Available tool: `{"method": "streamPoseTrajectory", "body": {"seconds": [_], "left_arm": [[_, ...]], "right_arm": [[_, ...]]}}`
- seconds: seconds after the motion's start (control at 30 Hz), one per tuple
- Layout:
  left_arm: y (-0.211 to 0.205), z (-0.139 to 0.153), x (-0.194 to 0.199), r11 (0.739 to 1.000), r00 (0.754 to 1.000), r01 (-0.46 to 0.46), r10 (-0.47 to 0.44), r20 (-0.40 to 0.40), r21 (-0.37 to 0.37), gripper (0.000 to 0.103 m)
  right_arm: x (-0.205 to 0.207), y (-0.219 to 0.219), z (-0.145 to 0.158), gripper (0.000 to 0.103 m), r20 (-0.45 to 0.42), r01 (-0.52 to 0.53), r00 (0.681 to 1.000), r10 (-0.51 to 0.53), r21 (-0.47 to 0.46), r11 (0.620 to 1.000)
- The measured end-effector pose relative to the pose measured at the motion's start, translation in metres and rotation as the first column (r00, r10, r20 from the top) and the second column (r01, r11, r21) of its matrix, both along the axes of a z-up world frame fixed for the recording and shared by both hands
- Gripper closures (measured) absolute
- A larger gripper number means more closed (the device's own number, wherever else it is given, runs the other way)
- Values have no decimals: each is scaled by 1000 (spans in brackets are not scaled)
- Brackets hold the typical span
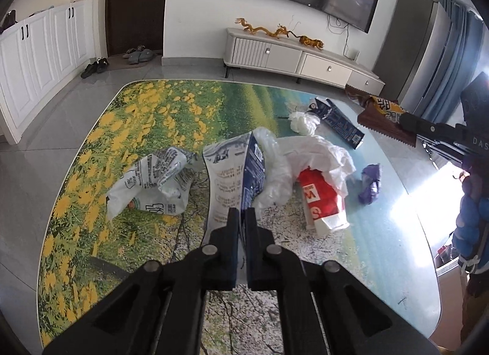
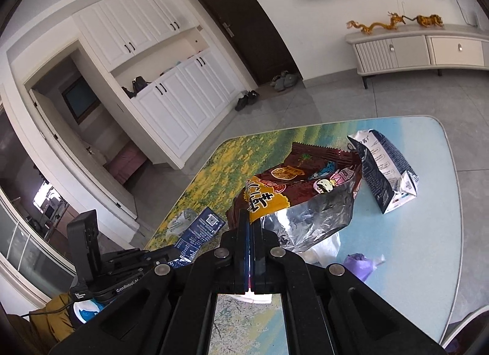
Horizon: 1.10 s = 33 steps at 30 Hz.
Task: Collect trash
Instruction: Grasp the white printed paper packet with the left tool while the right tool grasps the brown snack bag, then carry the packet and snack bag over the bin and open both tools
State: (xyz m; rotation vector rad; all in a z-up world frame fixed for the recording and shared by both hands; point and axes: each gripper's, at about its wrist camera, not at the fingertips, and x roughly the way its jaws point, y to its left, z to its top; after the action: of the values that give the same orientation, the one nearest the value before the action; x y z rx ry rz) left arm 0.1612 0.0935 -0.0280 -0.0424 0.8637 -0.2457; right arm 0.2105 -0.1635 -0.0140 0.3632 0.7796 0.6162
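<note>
Trash is split btw both hands: left gripper (image 1: 241,217) pinches milk carton (image 1: 232,177) edge, carton standing up ahead; right gripper (image 2: 250,220) clamps snack bag (image 2: 305,190), lifted over table (image 2: 428,248).

Readable print — little of it clear

"GenRobot.AI" on the left gripper (image 2: 122,289) body; "DAS" on the right gripper (image 1: 479,141) body; a white "M" on the red carton (image 1: 324,199).

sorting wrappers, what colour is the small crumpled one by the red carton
Purple wrapper, clearest in the left wrist view.
</note>
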Motion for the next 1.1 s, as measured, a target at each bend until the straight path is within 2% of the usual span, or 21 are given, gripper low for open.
{"method": "streamPoseTrajectory", "body": {"seconds": [0.3, 0.47, 0.6, 0.8, 1.1], "left_arm": [[-15, 39, -32, 998, 996, 40, -37, 84, -41, 100], [-51, 55, -43, 989, 985, 131, -122, 122, -71, 100], [-97, 62, -47, 971, 968, 225, -213, 130, -85, 100], [-181, 62, -52, 919, 923, 379, -367, 113, -105, 100], [-329, 28, -61, 803, 809, 582, -588, -6, -129, 100]], "right_arm": [[-46, -34, 23, 103, 58, 63, 996, -63, -5, 998], [-82, -74, 26, 103, 63, 148, 987, -146, -20, 989], [-115, -122, 19, 103, 48, 243, 969, -241, -34, 969], [-164, -193, -5, 103, -19, 378, 925, -380, -53, 924], [-206, -269, -74, 103, -172, 511, 835, -523, -110, 852]]}}
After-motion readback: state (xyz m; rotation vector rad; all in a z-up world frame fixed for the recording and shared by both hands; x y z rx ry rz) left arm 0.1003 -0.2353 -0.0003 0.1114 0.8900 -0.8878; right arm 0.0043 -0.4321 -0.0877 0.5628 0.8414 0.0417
